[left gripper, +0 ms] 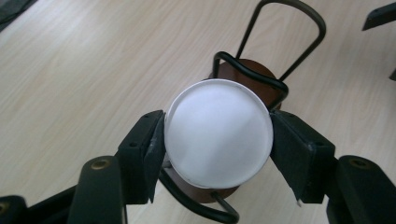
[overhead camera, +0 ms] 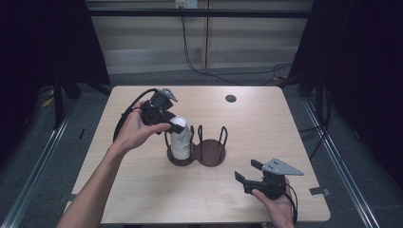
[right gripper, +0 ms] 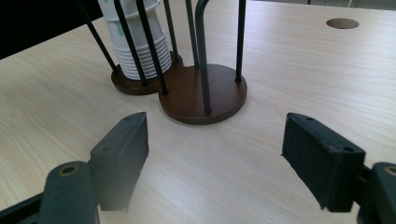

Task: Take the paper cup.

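My left gripper (overhead camera: 175,124) is clamped on the top white cup (left gripper: 218,133), sitting just left of centre in the high view. In the left gripper view the two black pads press on the cup's rim from either side, dead centre of the frame, and I'm looking straight down onto its white bottom, so it's upside down. That cup tops the stack of white cups (overhead camera: 180,140), which stands in the left bay of the wire cup holder (overhead camera: 211,153), the brown double-disc base with black wire loops, in the middle of the table (overhead camera: 142,190).

My right gripper (overhead camera: 248,172) is down in the lower right of the high view, well apart from the holder, jaws spread with nothing between them. From the right gripper view the two pads sit at the bottom corners with bare wood between, and the holder is at the upper middle, with its right bay empty and the cup stack (right gripper: 137,46) at upper left behind the wires.

There's a dark round hole (overhead camera: 231,98) in the tabletop toward the upper right of centre.
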A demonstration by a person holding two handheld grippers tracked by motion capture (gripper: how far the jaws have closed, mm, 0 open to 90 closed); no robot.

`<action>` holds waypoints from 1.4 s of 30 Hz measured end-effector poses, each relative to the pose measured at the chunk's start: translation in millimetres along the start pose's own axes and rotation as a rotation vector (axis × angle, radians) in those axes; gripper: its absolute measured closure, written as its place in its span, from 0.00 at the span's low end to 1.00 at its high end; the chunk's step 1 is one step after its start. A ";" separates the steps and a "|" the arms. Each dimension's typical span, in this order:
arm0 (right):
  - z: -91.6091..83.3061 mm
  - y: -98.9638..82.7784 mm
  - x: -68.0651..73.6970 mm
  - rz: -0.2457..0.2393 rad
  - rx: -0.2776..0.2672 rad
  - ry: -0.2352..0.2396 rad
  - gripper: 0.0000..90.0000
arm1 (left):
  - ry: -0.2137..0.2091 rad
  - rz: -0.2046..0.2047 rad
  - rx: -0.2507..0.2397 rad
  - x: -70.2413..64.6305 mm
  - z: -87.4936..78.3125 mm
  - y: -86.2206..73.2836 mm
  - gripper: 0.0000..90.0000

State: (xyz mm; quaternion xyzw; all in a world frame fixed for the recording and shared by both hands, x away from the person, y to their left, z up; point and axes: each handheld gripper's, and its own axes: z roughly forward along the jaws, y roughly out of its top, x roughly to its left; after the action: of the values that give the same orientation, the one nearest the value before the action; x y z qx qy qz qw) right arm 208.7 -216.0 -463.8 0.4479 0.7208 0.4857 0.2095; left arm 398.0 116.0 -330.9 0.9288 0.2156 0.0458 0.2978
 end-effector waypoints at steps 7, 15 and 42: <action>0.3 0.1 -0.2 -0.004 0.000 0.002 0.25 | -0.008 -0.013 -0.019 1.0 -3.9 -1.5 0.42; 1.0 0.0 0.2 -0.003 0.001 0.004 0.25 | -0.011 -0.021 -0.039 2.1 -9.2 -4.9 0.42; 1.9 0.1 0.4 0.003 0.001 0.003 0.24 | -0.007 -0.035 -0.154 -0.7 -36.1 -13.6 0.42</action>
State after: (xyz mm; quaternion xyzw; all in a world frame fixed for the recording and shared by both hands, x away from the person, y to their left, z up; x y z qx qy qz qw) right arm 209.9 -214.7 -464.4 0.4483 0.7207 0.4864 0.2077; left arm 384.6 144.8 -309.1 0.8995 0.2265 0.0536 0.3698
